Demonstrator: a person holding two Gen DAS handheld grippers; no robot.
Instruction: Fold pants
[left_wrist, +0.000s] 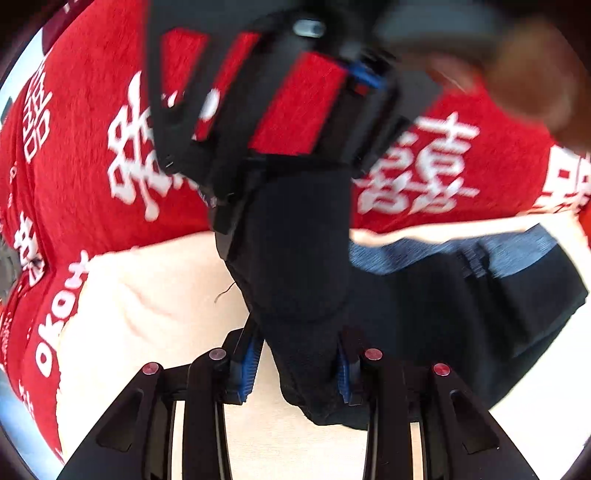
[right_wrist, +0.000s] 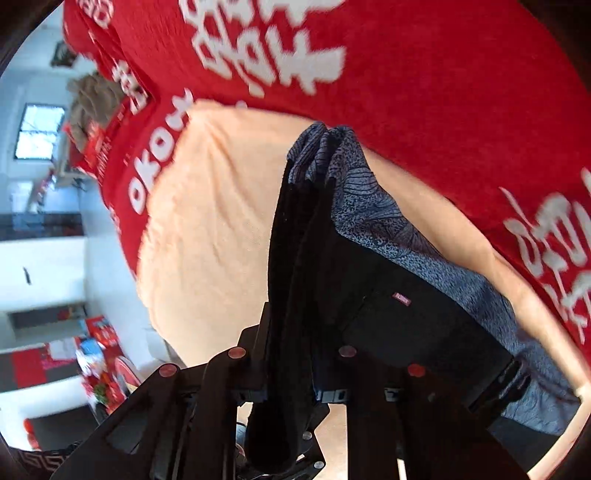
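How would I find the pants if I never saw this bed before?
Find the big red blanket with white letters, then the peach cloth spread over it. The pants lie there, pinched by the left gripper and right gripper. They're the only black thing, with blue patterned lining.

Pants (right_wrist: 373, 295) on sheet (right_wrist: 207, 229), over blanket (right_wrist: 424, 92)

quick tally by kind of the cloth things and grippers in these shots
pants: 1, black with a blue-grey patterned lining
red blanket with white characters: 1
cream sheet: 1
grippers: 2, the left gripper and the right gripper, each shut on the pants
total: 5
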